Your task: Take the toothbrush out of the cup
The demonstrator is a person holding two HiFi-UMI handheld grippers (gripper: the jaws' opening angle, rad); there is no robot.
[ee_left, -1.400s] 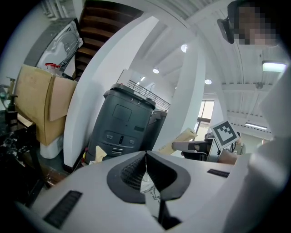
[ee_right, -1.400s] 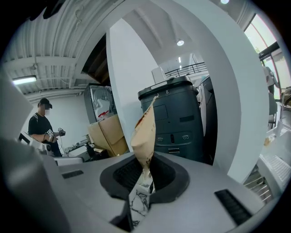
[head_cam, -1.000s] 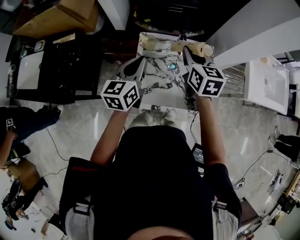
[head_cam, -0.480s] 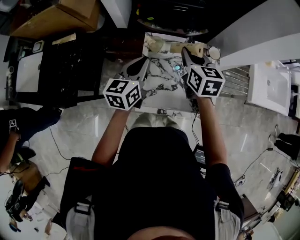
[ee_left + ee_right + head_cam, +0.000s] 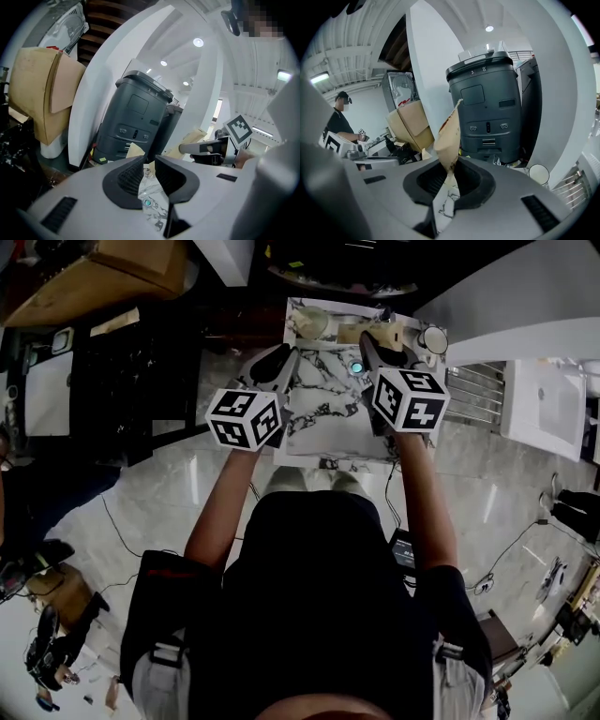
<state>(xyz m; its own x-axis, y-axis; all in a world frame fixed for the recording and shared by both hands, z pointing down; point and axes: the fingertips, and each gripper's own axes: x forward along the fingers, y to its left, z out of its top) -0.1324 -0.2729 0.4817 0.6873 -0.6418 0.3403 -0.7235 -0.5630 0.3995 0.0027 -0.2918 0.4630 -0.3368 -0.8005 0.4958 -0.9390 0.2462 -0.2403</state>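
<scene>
Presently, the cup (image 5: 312, 322) is seen at the far edge of the marble table (image 5: 323, 432), and no toothbrush can be made out in it from any view. The fingers (image 5: 129, 176) of the left gripper (image 5: 150, 163) have just been opening and are parted narrowly, with nothing between them. A flat tan piece (image 5: 449, 136) is clamped by the right gripper (image 5: 451, 165); whether it belongs to the toothbrush cannot be told. With that gripper occupied, the cup would probably be left unsteadied, so it could be tipped or pushed off the far edge if the brush were dragged sideways. A slim handle could also be missed by so narrow a gap.
</scene>
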